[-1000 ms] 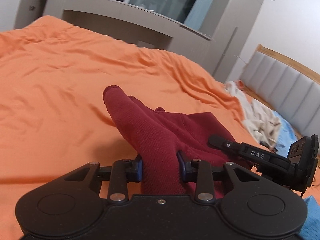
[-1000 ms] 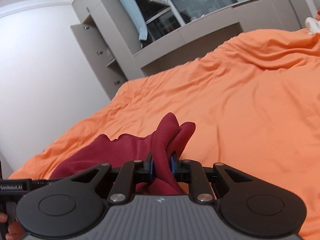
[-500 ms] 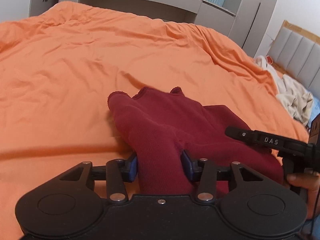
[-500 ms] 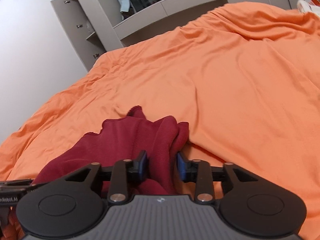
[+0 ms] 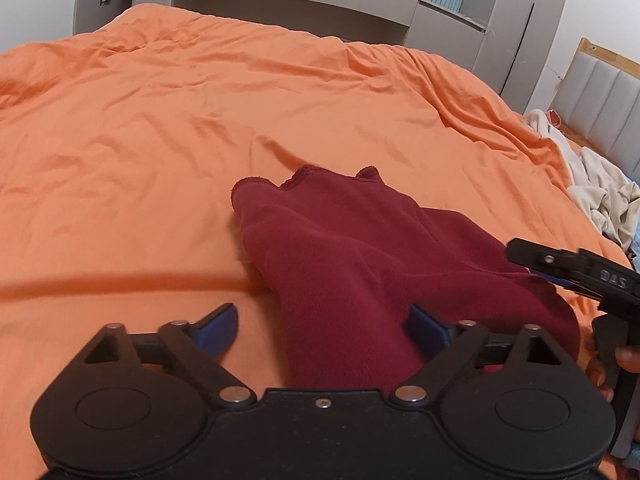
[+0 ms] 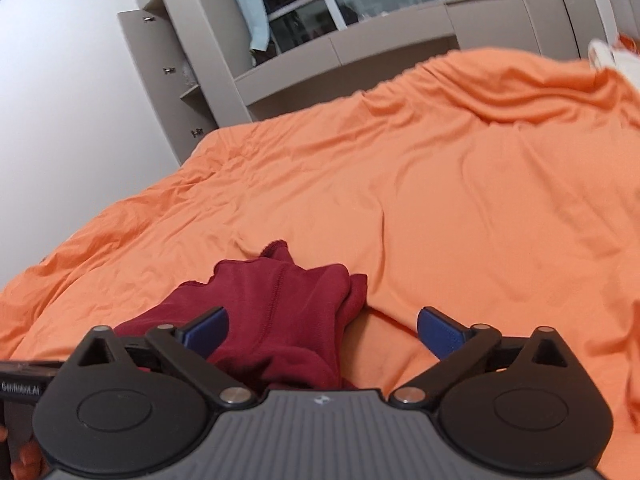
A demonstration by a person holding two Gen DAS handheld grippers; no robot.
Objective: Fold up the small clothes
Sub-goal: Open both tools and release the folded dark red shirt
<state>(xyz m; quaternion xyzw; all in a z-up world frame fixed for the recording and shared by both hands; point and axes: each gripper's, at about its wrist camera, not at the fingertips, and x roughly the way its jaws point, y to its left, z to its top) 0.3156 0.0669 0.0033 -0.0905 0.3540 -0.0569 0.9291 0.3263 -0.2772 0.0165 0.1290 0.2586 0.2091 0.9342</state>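
Observation:
A small dark red knit garment point(image 5: 352, 252) lies folded over on the orange bed cover point(image 5: 160, 128). My left gripper point(image 5: 324, 330) is open, its blue pads spread wide to either side of the garment's near end. In the right wrist view the same garment point(image 6: 280, 312) lies bunched in front of my right gripper point(image 6: 322, 330), which is also open, with cloth between the left pad and the centre. The right gripper's body shows at the right edge of the left wrist view point(image 5: 576, 270).
A pile of cream and white clothes point(image 5: 600, 184) lies at the bed's right side by a grey padded headboard point(image 5: 600, 92). Grey cabinets and a window point(image 6: 340, 40) stand beyond the far edge of the bed.
Both grippers have opened and let go of the red garment. It was held up off the bed one second ago and has dropped flat onto the cover.

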